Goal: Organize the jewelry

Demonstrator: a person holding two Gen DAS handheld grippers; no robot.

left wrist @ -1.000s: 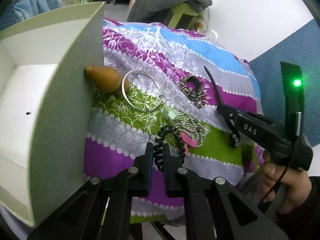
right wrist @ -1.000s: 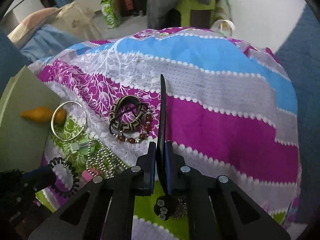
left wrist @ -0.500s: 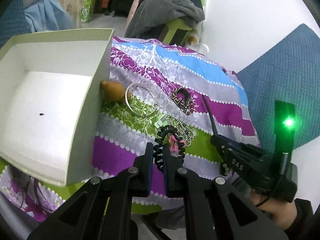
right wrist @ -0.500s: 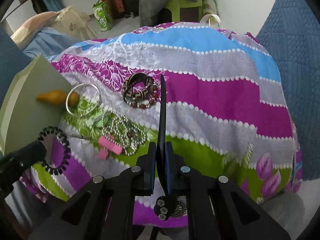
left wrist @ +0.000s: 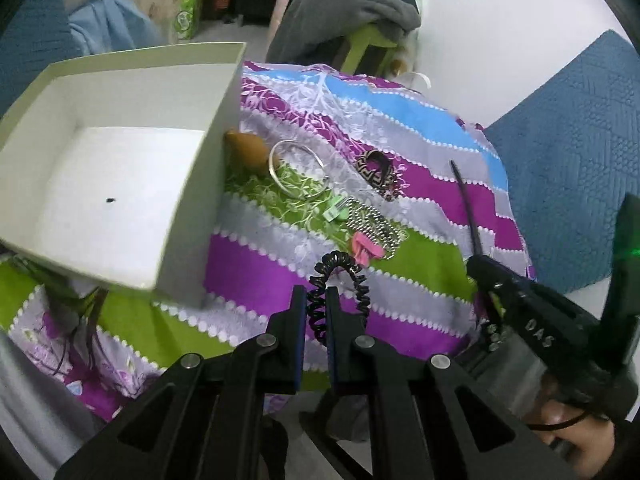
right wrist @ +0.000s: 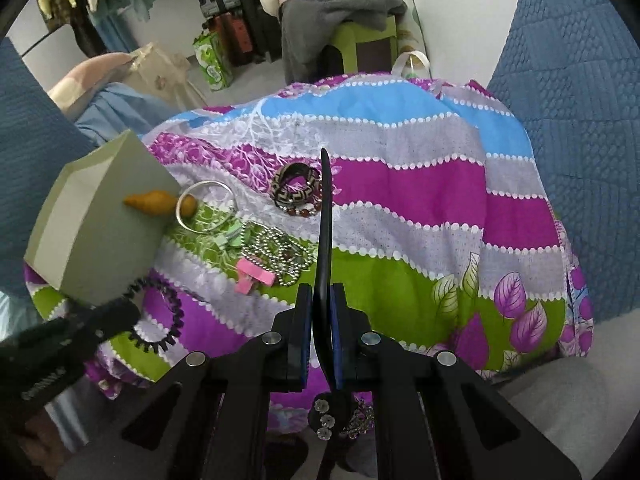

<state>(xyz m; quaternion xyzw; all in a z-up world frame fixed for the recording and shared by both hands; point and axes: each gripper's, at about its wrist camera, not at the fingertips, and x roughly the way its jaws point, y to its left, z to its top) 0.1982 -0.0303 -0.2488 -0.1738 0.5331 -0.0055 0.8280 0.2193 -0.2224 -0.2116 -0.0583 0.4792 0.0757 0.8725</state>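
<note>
Far left of the left gripper (left wrist: 316, 300) stands an open pale box (left wrist: 192, 184), its floor bare but for a dark speck. The left gripper's jaws are pinched on a black coil hair tie (left wrist: 340, 284), which loops up ahead of the tips. Ahead on the striped cloth (right wrist: 420, 200) lie a tan gourd (left wrist: 246, 152) beside the box wall, a silver bangle (left wrist: 298, 174), a ball chain (right wrist: 276, 250), a pink clip (left wrist: 366, 248) and a patterned bracelet (right wrist: 296, 186). The right gripper (right wrist: 322, 304) clamps a slim black hair stick (right wrist: 324, 220), pointing forward, its flowered end (right wrist: 340, 418) hanging below.
</note>
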